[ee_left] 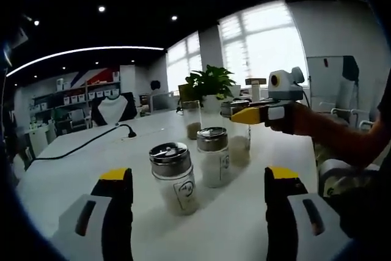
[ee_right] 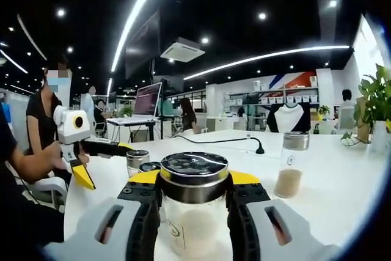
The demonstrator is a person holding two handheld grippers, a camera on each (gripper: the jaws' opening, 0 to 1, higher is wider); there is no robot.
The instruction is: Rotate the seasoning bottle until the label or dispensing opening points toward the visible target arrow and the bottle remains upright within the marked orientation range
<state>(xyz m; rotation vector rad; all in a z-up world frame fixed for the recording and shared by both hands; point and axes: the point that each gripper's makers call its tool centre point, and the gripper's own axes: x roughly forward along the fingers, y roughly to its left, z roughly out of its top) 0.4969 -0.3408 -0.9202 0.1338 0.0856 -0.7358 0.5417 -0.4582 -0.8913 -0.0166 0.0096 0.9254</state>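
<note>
My right gripper (ee_right: pixel 194 181) is shut on a glass seasoning bottle (ee_right: pixel 194 218) with a chrome lid and pale powder, held upright between its jaws. In the left gripper view this gripper (ee_left: pixel 249 114) comes in from the right, over the same bottle (ee_left: pixel 239 143). My left gripper (ee_left: pixel 197 176) is open and holds nothing. Two more pale-filled bottles stand ahead of it, a near one (ee_left: pixel 175 180) showing a label and a second (ee_left: pixel 214 157) behind. From the right gripper view the left gripper (ee_right: pixel 104 162) hovers at the left beside a bottle (ee_right: pixel 137 162).
A bottle with brown contents (ee_right: pixel 292 164) (ee_left: pixel 192 120) stands apart on the white table (ee_left: pixel 73 169). A black cable (ee_left: pixel 85 143) runs across the table. A potted plant (ee_left: pixel 211 84) is at the far edge. A person (ee_right: pixel 43 120) sits at the left.
</note>
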